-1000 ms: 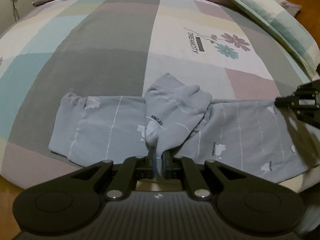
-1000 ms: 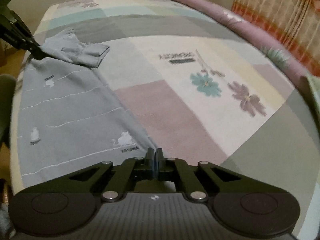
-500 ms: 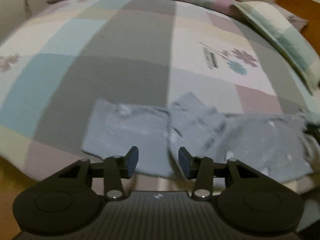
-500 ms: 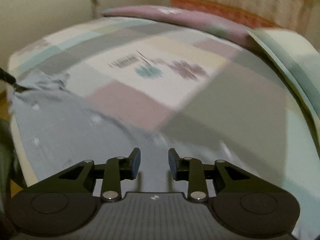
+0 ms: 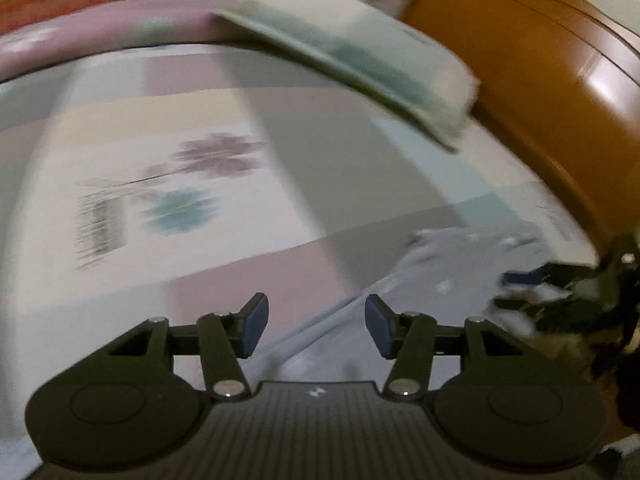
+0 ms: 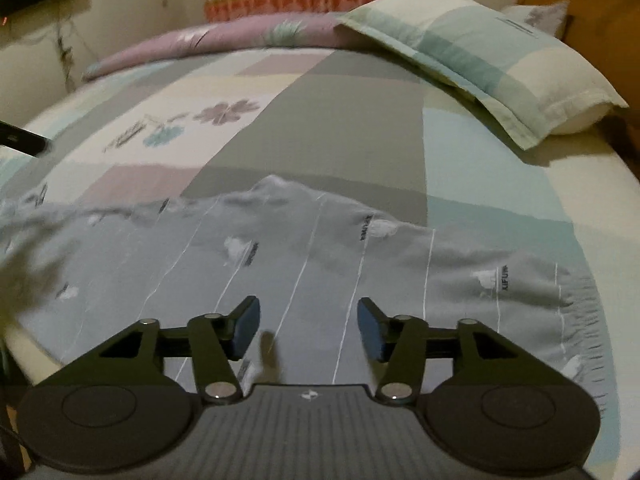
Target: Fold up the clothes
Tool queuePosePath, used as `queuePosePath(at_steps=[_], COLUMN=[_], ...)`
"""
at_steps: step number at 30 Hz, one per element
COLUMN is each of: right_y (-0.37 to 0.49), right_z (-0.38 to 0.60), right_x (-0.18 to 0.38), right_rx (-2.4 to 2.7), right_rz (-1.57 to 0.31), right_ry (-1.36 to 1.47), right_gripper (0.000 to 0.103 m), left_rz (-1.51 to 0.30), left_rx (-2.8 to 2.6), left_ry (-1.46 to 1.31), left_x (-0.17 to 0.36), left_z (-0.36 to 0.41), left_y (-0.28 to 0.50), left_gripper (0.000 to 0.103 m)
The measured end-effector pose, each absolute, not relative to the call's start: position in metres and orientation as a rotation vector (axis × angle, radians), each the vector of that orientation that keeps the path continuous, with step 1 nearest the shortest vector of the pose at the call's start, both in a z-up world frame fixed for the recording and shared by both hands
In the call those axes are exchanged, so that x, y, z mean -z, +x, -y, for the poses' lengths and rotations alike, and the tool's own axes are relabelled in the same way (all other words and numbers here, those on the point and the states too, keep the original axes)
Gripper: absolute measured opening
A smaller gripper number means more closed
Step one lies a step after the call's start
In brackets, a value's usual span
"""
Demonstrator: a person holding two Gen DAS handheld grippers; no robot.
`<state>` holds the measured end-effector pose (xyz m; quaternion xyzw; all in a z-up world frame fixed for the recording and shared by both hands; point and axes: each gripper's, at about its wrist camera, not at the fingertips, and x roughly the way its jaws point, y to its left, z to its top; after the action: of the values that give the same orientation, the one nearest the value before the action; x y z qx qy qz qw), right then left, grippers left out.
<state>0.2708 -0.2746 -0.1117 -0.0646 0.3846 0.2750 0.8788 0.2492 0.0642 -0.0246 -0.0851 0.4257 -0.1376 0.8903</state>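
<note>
Wide patchwork bedsheet on the bed [image 6: 320,128] is lying bare beyond the flat grey printed garment [image 6: 320,264], giving open passage forward. Checked green-and-cream pillow [image 6: 500,52] is blocking the far right corner, with the orange-brown wooden headboard [image 5: 540,92] behind it. Rolled pink floral blanket [image 6: 208,44] is closing off the far edge.

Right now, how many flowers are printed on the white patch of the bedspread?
2. A purple flower sits farther back, and a teal flower lies nearer and to its left. Other flower prints may lie hidden under the grey garment.
</note>
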Motion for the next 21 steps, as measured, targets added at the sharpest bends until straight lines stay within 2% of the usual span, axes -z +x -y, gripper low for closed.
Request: queuePosePath(at_steps=[7, 12, 20, 21], right_y=[0.263, 0.265, 0.262, 0.262], right_z=[0.306, 0.314, 0.306, 0.305], right_x=[0.128, 0.130, 0.133, 0.133], right_rx=[-0.573, -0.592, -0.610, -0.613], right_rz=[-0.802, -0.794, -0.778, -0.778], right_ry=[-0.126, -0.098, -0.111, -0.114], right_gripper=[0.061, 0.062, 0.080, 0.081], left_rz=[-0.878, -0.923, -0.922, -0.926], left_rx=[0.532, 0.656, 0.864, 0.892], left_ry=[-0.231, -0.263, -0.336, -0.356], left_x=[0.078, 0.100, 0.108, 0.110], left_z=[0.011, 0.027, 0.037, 0.039], left_y=[0.338, 0.357, 0.370, 0.372], left_gripper=[0.054, 0.053, 0.054, 0.059])
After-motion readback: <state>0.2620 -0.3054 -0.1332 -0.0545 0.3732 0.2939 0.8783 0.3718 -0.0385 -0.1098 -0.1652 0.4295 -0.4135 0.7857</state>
